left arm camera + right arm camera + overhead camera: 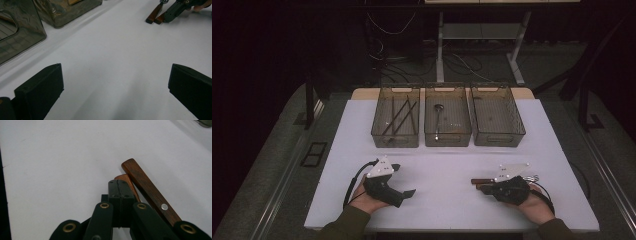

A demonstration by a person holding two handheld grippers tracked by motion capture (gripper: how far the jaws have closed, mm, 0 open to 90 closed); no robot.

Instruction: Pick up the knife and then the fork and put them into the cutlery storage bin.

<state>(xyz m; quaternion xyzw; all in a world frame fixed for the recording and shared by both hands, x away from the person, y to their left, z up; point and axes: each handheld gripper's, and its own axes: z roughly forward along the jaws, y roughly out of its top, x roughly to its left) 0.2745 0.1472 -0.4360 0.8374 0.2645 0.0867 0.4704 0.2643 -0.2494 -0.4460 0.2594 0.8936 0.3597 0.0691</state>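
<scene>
Two wooden-handled utensils (478, 181) lie side by side on the white table (442, 200) at the front right, with their metal ends (533, 177) behind my right hand. My right gripper (485, 188) rests on the table right beside them, its jaws pressed together with nothing between them. In the right gripper view the brown handles (147, 187) run along the right side of the right gripper (120, 185). My left gripper (404, 180) sits at the front left, with its jaws wide apart over bare table (116, 72). From there the handles (155, 14) show far off.
Three smoky see-through bins stand in a row at the back of the table. The left bin (395, 142) holds long dark sticks (401, 116), the middle bin (447, 141) a ladle-like utensil (438, 120), and the right bin (498, 140) looks empty. Cables and desk legs (440, 55) lie beyond.
</scene>
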